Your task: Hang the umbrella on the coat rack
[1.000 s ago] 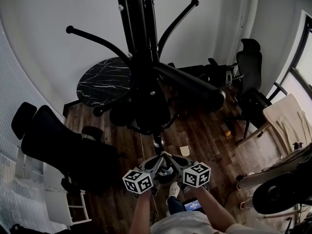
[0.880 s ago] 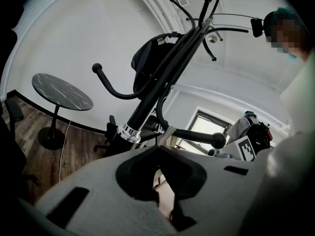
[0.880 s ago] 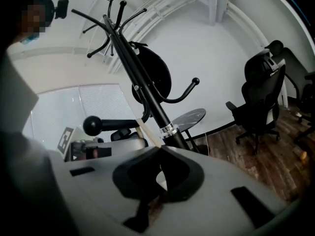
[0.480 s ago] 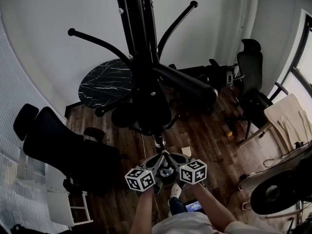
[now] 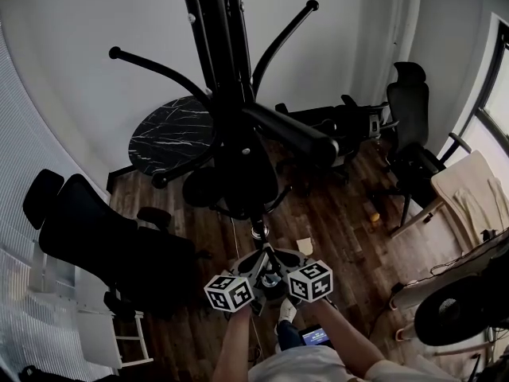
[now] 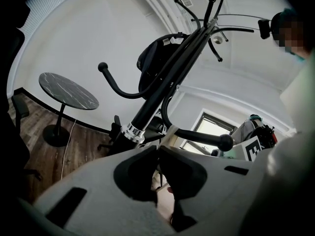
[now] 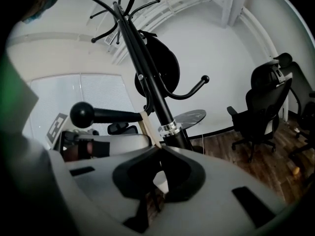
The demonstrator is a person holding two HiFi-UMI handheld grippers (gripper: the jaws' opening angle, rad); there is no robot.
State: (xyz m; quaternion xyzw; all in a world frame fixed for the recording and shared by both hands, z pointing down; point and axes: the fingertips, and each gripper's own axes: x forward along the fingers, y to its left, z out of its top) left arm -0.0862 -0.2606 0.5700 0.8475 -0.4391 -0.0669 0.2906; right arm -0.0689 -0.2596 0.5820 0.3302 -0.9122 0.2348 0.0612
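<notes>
While looking down in head view: left tongs (image 5: 256, 259) and right tongs (image 5: 272, 259) tip to tip, near coat rack (image 5: 227, 54).
Left gripper view: clenched on pale strap (image 6: 169, 132), probably the umbrella's, running to knobbed arm (image 6: 202, 137).
Right gripper view: same pinch.
Umbrella body unseen; likely light, swingy; strap the handhold.
</notes>
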